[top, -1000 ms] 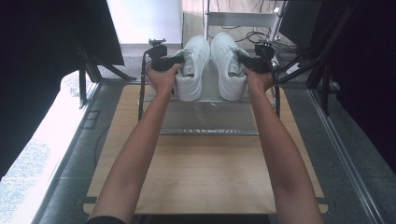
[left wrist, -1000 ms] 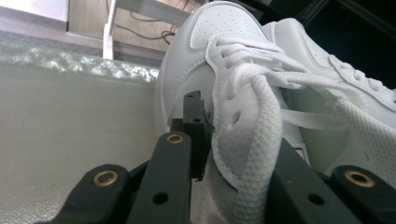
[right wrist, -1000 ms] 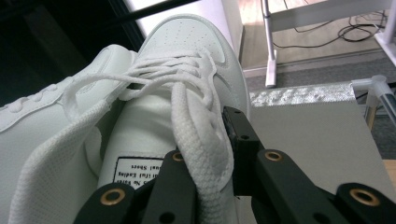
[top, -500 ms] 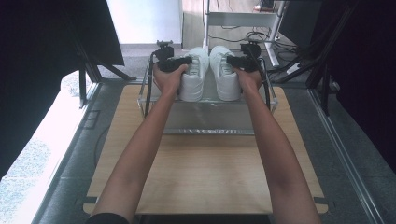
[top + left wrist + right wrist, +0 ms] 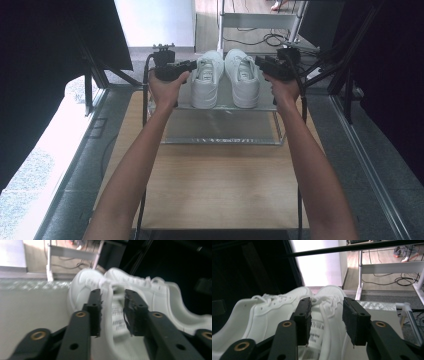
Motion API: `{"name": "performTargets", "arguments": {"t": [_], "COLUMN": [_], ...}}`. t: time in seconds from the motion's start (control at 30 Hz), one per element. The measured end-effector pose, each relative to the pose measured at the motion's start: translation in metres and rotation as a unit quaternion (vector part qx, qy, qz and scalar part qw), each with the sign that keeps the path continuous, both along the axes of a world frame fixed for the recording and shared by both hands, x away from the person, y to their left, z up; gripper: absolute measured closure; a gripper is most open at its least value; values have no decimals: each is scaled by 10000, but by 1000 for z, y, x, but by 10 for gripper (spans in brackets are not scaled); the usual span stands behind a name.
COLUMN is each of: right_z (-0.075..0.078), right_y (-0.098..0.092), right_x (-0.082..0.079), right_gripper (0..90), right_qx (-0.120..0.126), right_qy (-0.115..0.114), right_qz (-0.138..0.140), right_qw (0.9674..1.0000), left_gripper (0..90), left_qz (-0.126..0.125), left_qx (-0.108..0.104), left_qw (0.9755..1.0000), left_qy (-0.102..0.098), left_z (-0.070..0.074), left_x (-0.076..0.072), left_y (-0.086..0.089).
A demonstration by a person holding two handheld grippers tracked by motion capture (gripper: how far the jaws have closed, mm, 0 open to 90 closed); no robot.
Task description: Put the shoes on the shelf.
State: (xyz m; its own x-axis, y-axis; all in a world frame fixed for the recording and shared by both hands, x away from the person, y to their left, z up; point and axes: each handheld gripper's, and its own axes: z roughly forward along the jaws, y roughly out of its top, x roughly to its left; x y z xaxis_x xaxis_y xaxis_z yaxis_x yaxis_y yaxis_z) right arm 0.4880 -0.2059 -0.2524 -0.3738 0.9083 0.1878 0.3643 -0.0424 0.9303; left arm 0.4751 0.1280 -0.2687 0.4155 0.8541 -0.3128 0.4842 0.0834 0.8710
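Shoes: two white shoes are set side by side on the top shelf of a metal rack (image 5: 226, 141), toes toward the far end; the left shoe (image 5: 205, 82) and the right shoe (image 5: 241, 79) are nearly touching along their inner sides.
Rack: it is placed at the far end of a wooden table (image 5: 215, 190), between the two forearms; a lower shelf is seen nearer, below the top one.
Left gripper (image 5: 192, 65): it is held at the left shoe's outer side, pointed inward. In the left gripper view its jaws are parted, with the shoe's side wall and collar lying between them — one jaw outside the shoe, the other over the opening. Whether the pads press the wall cannot be told; the picture is blurred.
Right gripper (image 5: 258, 62): it is held at the right shoe's outer side, pointed inward. In the right gripper view its jaws are apart, one on either side of the near shoe's laced opening, and a printed tongue label is seen between them. Contact with the shoe cannot be told.
Hands: the left hand (image 5: 166, 89) and the right hand (image 5: 283, 90) are wrapped round the gripper handles, arms stretched far forward over the table.
Surroundings: a white desk frame (image 5: 257, 20) with cables on the floor is seen beyond the rack — dark panels stand at both sides.
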Motion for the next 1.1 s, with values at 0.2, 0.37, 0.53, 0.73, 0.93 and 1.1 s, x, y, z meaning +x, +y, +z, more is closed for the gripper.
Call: {"name": "performTargets", "arguments": {"t": [0.2, 0.37, 0.53, 0.73, 0.93, 1.1], "right_z": [-4, -17, -33, -49, -64, -67], "right_y": [-17, -25, -30, -27, -18, -13], "right_x": [-24, -34, -33, -29, -27, -25], "right_gripper": [727, 836, 900, 900, 900, 898], "right_qx": [-50, -760, -995, -988, -1096, -1149], "right_qy": [-143, -96, 88, 262, 467, 465], "right_qz": [122, 159, 310, 460, 580, 556], "right_qw": [9998, 9969, 9945, 9937, 9912, 9907], "left_gripper": [854, 871, 895, 900, 900, 900], "left_qz": [-199, -288, -438, -417, -504, -595], "left_qx": [67, 242, 91, 21, -31, -87], "left_qw": [9998, 9992, 9984, 9976, 9965, 9956], "left_qy": [59, 116, 344, 557, 667, 714], "left_z": [1, -11, -30, -49, -59, -63], "left_x": [-26, -38, -37, -34, -32, -30], "left_y": [19, 32, 39, 38, 31, 22]}}
